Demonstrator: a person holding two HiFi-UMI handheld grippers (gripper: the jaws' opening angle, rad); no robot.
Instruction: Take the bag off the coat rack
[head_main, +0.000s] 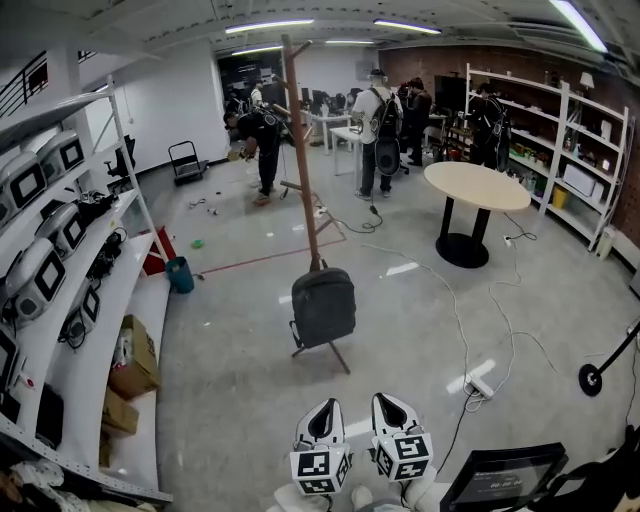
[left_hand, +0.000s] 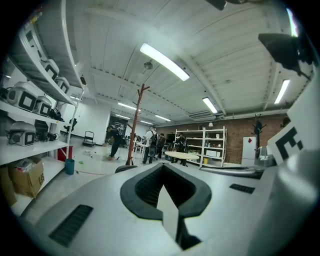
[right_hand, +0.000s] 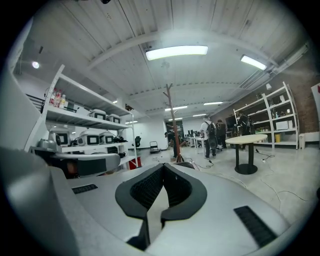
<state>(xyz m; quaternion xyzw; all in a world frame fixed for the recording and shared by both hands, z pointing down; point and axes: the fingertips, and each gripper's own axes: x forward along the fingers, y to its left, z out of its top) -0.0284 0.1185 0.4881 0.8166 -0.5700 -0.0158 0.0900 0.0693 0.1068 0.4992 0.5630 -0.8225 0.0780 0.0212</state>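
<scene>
A dark backpack (head_main: 323, 307) hangs low on a tall brown wooden coat rack (head_main: 300, 150), just above the rack's feet on the grey floor. Both grippers are held side by side at the bottom of the head view, well short of the bag. My left gripper (head_main: 322, 410) and my right gripper (head_main: 390, 402) are both shut with nothing in them. In the left gripper view my left gripper (left_hand: 163, 166) points toward the coat rack (left_hand: 135, 125) in the distance. The right gripper view shows my right gripper (right_hand: 164, 167) below the coat rack (right_hand: 172, 125).
White shelves with equipment (head_main: 60, 250) and cardboard boxes (head_main: 135, 355) line the left. A round table (head_main: 477, 185) stands right of the rack, with cables and a power strip (head_main: 480, 383) on the floor. Several people (head_main: 378, 120) stand at the back. A monitor (head_main: 500, 478) is near my right.
</scene>
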